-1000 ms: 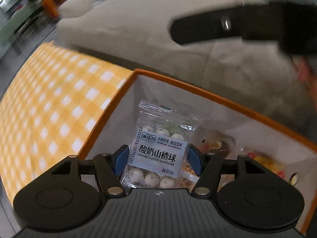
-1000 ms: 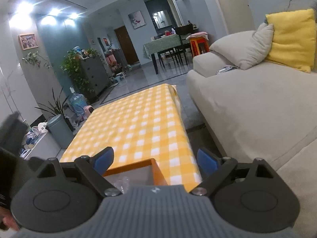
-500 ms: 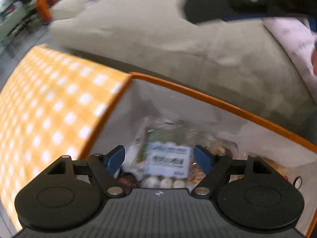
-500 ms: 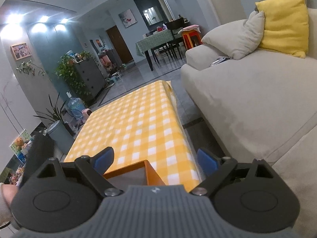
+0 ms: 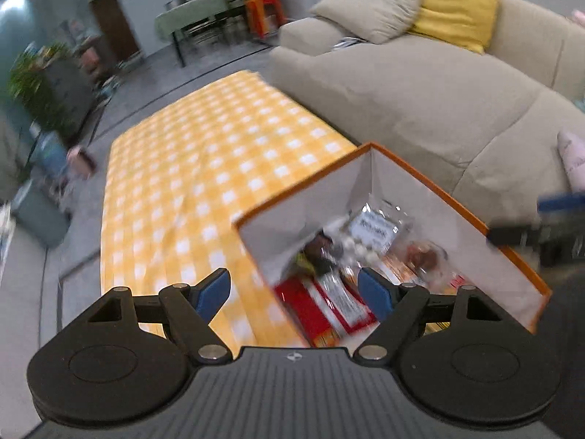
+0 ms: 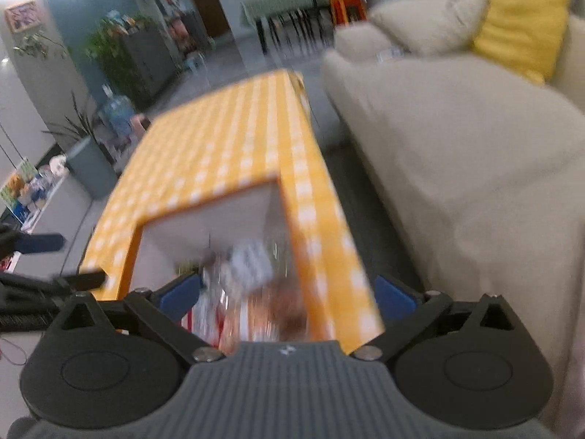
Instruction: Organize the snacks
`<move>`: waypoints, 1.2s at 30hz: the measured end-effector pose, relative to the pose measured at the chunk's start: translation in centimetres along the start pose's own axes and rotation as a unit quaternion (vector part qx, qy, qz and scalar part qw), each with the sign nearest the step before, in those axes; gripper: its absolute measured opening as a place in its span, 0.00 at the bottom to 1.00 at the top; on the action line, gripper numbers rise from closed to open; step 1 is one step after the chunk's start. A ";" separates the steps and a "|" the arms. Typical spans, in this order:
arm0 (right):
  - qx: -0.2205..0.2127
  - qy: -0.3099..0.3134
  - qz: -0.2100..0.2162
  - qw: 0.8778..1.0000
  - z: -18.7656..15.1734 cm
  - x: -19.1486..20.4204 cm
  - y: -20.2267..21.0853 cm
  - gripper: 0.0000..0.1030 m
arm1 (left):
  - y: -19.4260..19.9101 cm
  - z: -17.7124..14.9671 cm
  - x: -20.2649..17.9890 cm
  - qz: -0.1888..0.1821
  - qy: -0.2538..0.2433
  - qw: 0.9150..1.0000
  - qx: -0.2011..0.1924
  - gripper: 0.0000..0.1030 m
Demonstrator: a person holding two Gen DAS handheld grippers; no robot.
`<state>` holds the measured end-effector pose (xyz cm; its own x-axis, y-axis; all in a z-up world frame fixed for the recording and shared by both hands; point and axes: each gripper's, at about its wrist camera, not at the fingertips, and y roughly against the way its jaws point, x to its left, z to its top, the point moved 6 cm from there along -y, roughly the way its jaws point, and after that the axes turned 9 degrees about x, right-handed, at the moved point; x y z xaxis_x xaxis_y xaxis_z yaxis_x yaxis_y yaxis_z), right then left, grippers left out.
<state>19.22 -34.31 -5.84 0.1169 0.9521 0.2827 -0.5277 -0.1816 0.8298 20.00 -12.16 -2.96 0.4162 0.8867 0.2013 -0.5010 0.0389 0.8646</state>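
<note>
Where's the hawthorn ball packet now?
Left wrist view: hawthorn ball packet lies inside the orange-rimmed box, toward its far corner, atop other snacks, beside the sofa.

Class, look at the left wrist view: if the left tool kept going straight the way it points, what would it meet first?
Probably the near wall of the orange-rimmed box, or the red snack packet just inside it. The left tool is open and empty, straddling that wall; blur makes the depth uncertain.

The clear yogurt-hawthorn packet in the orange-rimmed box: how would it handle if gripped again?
The packet looks like thin crinkly film, so probably floppy and slippery. The small white balls inside suggest it is light and lumpy, likely to shift between the jaws.
</note>
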 end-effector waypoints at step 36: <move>0.140 0.080 -0.079 0.984 -13.6 6.3 6.0 0.97 | 4.6 -11.8 -5.0 -0.024 0.212 0.974 0.077 0.82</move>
<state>5.33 -26.00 -5.68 0.0336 0.9962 0.0799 -0.2576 -0.0686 0.9638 6.68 -10.95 -5.45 0.0698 0.9973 -0.0217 -0.3559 0.0453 0.9334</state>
